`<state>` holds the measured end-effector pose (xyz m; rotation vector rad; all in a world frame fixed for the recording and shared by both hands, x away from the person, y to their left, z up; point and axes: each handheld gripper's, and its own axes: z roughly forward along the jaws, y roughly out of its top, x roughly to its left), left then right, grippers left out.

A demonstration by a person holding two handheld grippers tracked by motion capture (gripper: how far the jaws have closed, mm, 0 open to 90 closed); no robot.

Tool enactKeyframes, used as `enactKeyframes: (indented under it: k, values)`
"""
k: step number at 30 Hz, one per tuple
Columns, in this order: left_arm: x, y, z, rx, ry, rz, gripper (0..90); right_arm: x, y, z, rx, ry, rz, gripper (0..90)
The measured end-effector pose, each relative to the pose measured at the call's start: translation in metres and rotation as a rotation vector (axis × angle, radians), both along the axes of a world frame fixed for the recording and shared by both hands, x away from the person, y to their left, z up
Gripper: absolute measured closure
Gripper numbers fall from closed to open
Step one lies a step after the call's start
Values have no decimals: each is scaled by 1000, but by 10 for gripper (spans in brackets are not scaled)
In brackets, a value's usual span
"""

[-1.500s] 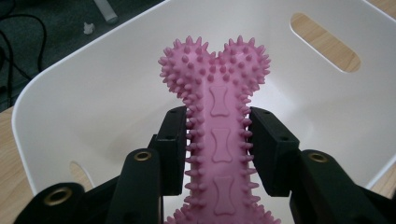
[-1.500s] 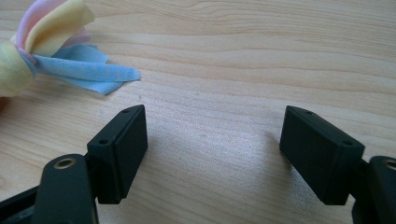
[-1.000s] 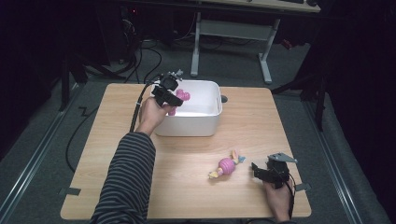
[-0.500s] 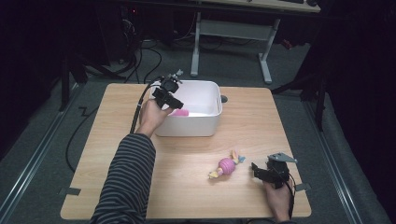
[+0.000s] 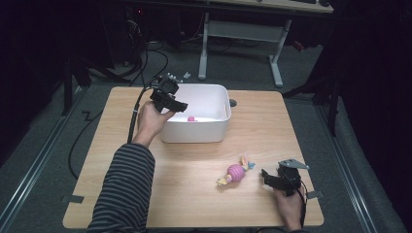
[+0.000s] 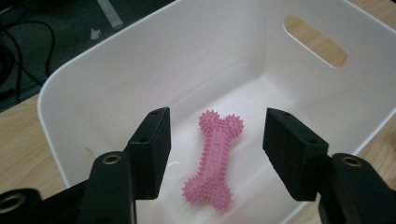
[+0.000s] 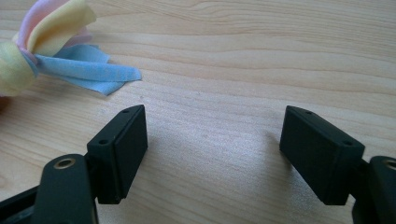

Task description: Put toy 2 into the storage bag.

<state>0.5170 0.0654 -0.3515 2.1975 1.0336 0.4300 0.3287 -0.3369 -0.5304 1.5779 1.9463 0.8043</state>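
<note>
here, nearest to us in the high view, the right gripper rests low near the table's front right corner, close to both the front edge and the right edge. in the right gripper view its jaws stand wide apart with nothing between them, only bare wood grain. just to its left lies the fabric toy, a pink ball with yellow, pink and blue cloth tails; one blue strip lies flat on the wood ahead of the jaws, apart from them. we see open wood left of the toy, across the front and middle of the table, crossed by our striped sleeve.

farther on, the white bin sits toward the back of the table, left of centre, with a band of bare wood between it and the far edge and a wider stretch to its right. the left gripper hangs over the bin's left rim, held in the left hand, its cable trailing off the left side. in the left gripper view its jaws are wide open, holding nothing, and the pink spiky bone lies flat on the bin floor below the gap, away from all four walls. a slot handle is cut in the far wall.

beyond the table, the floor holds desk legs and loose cables. we can read no brand, label or writing anywhere.
</note>
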Motion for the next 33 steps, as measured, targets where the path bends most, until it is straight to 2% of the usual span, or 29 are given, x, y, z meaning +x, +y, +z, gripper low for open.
enactKeyframes:
  k: [4,17,22,27,33]
  values:
    - [-11,10,5,-19,-28,2,400,0,0,0,1,0,-1,233]
    - [-37,32,9,-63,-68,4,393,0,0,0,1,-1,2,234]
    - [-43,36,9,-52,-69,8,384,0,0,0,2,-2,2,234]
    - [-52,40,12,-54,-88,4,381,0,0,0,2,0,3,234]
    - [-66,46,5,-65,-89,1,378,0,0,0,2,0,3,234]
